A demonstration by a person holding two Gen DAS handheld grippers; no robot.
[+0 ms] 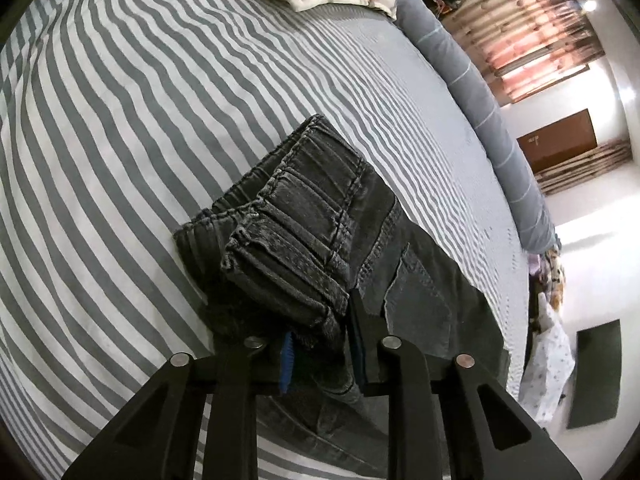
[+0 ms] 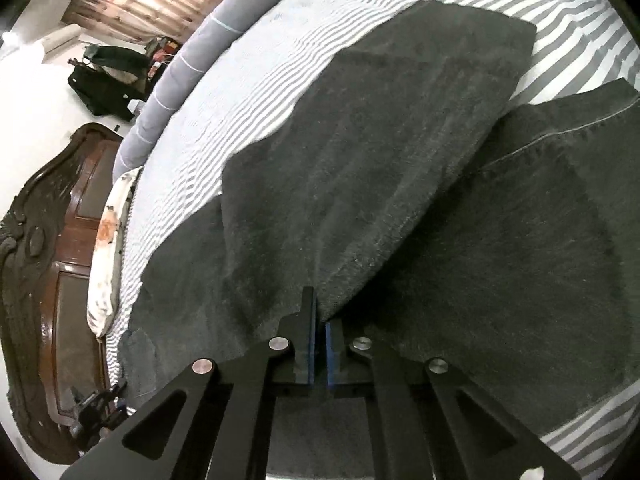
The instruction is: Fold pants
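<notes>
Left tool pinches the pants at the waistband, right tool clamps a leg; lift together, lay edges level on the bed.

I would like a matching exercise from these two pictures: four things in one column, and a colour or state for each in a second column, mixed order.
Things:
1. pants
2. bed sheet
3. left hand-held gripper
4. headboard

Colour or state:
A. dark brown carved wood
B. grey and white stripes
C. dark grey denim
D. shut on the waistband

Pairs: 1-C, 2-B, 3-D, 4-A
</notes>
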